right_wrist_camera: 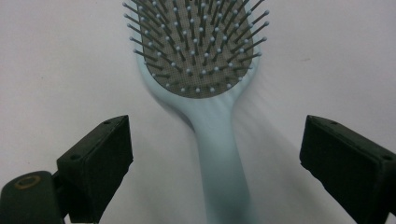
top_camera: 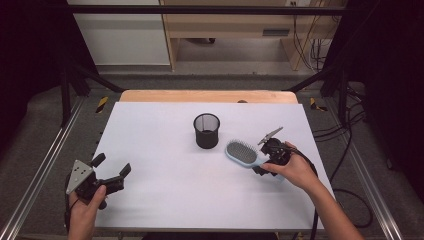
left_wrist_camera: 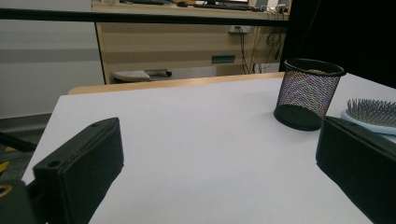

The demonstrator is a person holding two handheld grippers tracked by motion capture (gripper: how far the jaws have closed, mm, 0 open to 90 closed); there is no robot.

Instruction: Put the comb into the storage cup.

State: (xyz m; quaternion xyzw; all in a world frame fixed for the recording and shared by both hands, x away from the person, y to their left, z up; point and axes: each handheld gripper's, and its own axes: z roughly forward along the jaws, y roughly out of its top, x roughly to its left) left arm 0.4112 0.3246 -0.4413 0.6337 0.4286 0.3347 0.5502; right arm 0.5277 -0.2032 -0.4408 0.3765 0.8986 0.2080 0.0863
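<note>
A light blue hairbrush [top_camera: 241,153] lies bristles up on the white table, right of centre. In the right gripper view its handle [right_wrist_camera: 223,158] runs up between the two jaws, which stand wide apart and clear of it. My right gripper [top_camera: 261,167] is open over the handle end, held by the person's right hand. A black mesh cup [top_camera: 206,130] stands upright just left of the brush head. My left gripper [top_camera: 111,171] rests near the front left of the table, open with nothing between its jaws. It faces the mesh cup [left_wrist_camera: 308,93] and the brush head [left_wrist_camera: 371,114].
The white sheet [top_camera: 165,165] covers the table, with a wooden edge [top_camera: 207,96] at the back. Black frame posts and cables stand at both sides. A cabinet and floor lie beyond the far edge.
</note>
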